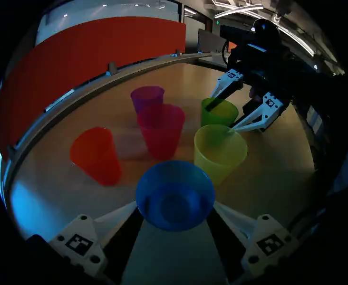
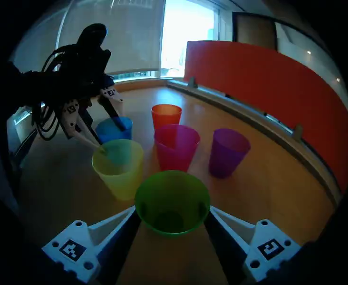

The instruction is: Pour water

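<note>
A blue cup (image 1: pixel 175 194) stands upright between the fingers of my left gripper (image 1: pixel 175 206), which press on its two sides. My right gripper (image 2: pixel 172 211) is likewise shut on a green cup (image 2: pixel 172 202), also upright. Across the table, the right gripper (image 1: pixel 220 118) straddles the green cup (image 1: pixel 219 111) in the left gripper view. The right gripper view shows the left gripper (image 2: pixel 111 137) around the blue cup (image 2: pixel 113 129). I cannot tell whether either cup holds water.
Between the two held cups a yellow cup (image 1: pixel 220 151), a magenta cup (image 1: pixel 160 129), a purple cup (image 1: pixel 147 98) and an orange cup (image 1: pixel 96 154) stand close together on the wooden table (image 1: pixel 278 161). An orange-red partition (image 1: pixel 93 52) runs along the table's edge.
</note>
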Tool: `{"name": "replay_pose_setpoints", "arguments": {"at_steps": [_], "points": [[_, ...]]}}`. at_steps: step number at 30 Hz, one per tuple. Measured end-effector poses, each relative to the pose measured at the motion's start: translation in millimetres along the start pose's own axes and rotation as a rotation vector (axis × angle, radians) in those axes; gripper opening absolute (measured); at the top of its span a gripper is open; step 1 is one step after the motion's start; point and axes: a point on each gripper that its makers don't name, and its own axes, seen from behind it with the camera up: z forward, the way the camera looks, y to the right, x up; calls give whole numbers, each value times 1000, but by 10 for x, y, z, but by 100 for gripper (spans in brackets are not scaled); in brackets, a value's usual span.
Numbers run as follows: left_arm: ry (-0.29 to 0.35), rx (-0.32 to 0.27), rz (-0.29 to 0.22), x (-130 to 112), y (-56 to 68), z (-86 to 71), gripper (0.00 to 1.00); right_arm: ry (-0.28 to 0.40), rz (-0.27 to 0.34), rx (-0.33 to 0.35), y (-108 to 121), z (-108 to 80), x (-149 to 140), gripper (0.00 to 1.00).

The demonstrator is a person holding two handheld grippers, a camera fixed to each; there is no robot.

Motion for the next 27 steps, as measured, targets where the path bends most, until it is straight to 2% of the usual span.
{"name": "replay_pose_setpoints", "arguments": {"at_steps": [12,21,27], "points": [[10,13,-9,14,-18,-53,82,27,9,2,-4,-78,112,88],[64,48,-34,163,-67,-218,82,65,28,-23,58,-217,332,88],[110,82,-32,326,-83,-353,82,103,36,-39,100,-340,533,88]]}}
